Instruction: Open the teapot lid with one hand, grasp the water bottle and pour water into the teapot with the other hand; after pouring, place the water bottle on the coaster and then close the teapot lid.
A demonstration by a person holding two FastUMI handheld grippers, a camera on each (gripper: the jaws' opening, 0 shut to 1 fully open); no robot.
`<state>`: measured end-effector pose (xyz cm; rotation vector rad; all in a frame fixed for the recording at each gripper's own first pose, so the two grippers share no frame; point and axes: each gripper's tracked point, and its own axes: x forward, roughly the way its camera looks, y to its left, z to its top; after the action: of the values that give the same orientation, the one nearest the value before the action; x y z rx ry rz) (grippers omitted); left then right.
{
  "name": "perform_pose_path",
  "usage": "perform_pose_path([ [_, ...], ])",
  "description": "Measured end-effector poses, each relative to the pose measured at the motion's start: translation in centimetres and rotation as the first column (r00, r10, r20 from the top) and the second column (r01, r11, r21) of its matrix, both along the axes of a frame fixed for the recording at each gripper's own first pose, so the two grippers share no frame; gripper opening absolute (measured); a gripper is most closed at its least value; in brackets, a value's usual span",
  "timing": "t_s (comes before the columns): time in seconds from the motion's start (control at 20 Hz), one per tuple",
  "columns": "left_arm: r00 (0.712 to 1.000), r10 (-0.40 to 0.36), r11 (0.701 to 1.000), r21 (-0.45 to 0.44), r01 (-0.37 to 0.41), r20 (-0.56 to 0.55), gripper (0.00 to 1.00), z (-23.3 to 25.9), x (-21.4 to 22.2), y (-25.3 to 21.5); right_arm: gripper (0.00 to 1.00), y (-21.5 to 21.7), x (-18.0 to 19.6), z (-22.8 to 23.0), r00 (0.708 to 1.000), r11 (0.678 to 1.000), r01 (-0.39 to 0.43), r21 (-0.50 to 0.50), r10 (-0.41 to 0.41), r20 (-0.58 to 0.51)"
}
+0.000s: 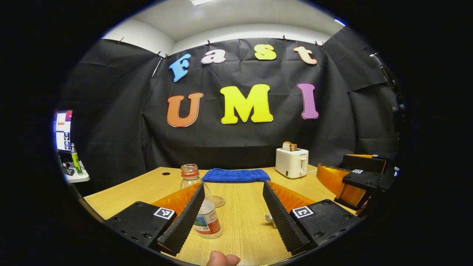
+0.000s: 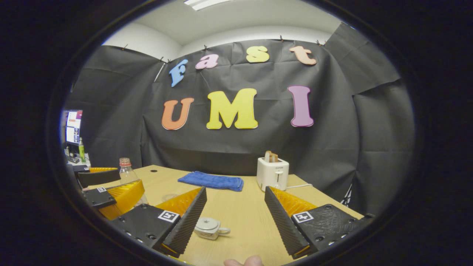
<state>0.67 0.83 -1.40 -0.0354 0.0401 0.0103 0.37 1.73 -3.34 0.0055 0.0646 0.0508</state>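
The water bottle [image 1: 201, 207] stands upright on the tabletop [image 1: 244, 225], uncapped, its open neck ringed by a red band; it is clear plastic with a label low on its body, and how much water it holds cannot be told. In the left gripper view it sits just beside the left finger of the left hand-held gripper [image 1: 233, 216], partly hidden behind that finger, and neither finger presses on it: the jaws stand wide apart. A round coaster [image 1: 218, 201] lies flat on the wood just behind the bottle. The teapot [image 2: 209, 228], small and pale, rests on the tabletop with its lid on and a little knob on top; what is inside is hidden. In the right gripper view it lies between the spread fingers of the right hand-held gripper [image 2: 235, 218], nearer the left finger and apart from both, so this gripper too is open and grips nothing. Farther back, a folded blue cloth [image 1: 236, 175] lies flat near the far edge, and a white toaster [image 1: 292, 162] stands to its right with a slice of bread [image 1: 289, 146] poking out of its slot. The right gripper view also shows the left hand-held gripper at the left edge, next to the bottle.
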Motion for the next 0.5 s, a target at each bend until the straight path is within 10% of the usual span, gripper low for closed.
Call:
perform_pose_path([
  [0.5,0.999,0.04,0.999,-0.018,-0.04,-0.012,0.99,-0.3,-0.4,1.5,0.95,2.7,0.8,-4.1,0.996,0.999,-0.034,0.029,0.036,-0.077],
])
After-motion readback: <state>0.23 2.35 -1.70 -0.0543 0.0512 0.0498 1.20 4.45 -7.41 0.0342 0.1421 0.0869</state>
